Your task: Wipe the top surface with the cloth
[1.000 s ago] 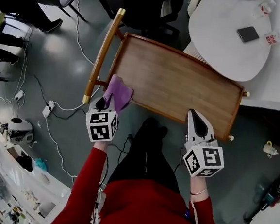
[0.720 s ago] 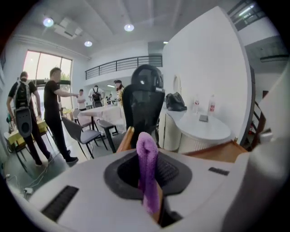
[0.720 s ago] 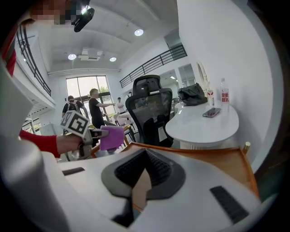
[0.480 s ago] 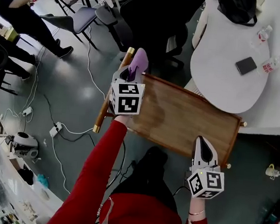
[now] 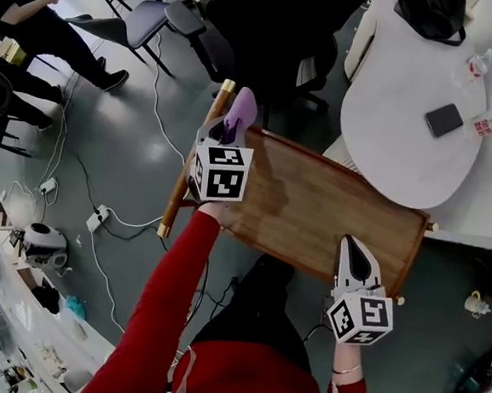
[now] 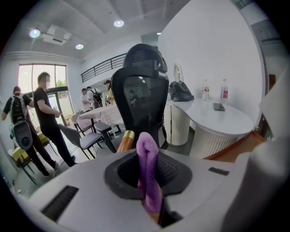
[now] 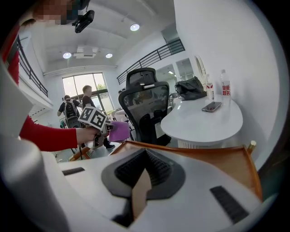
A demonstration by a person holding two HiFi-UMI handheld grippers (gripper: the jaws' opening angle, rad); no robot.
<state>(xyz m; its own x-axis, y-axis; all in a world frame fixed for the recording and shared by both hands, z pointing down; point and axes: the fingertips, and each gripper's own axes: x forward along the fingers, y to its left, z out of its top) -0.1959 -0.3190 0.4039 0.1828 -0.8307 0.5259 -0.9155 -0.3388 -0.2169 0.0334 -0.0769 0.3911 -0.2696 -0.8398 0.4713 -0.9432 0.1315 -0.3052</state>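
Your left tongs (image 5: 225,130) are clamped on the purple cloth (image 5: 241,107), held above the counter's (image 5: 330,212) far left corner. The cloth is folded into a narrow strip, its long axis along the tongs and its free end pointing away from you. Your right tongs (image 5: 352,248) are together and empty at the counter's near right edge.

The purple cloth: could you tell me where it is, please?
The purple cloth is clamped in the left gripper, upper left in the head view, over the far left corner of the wooden top, beside the gold-tipped handle.
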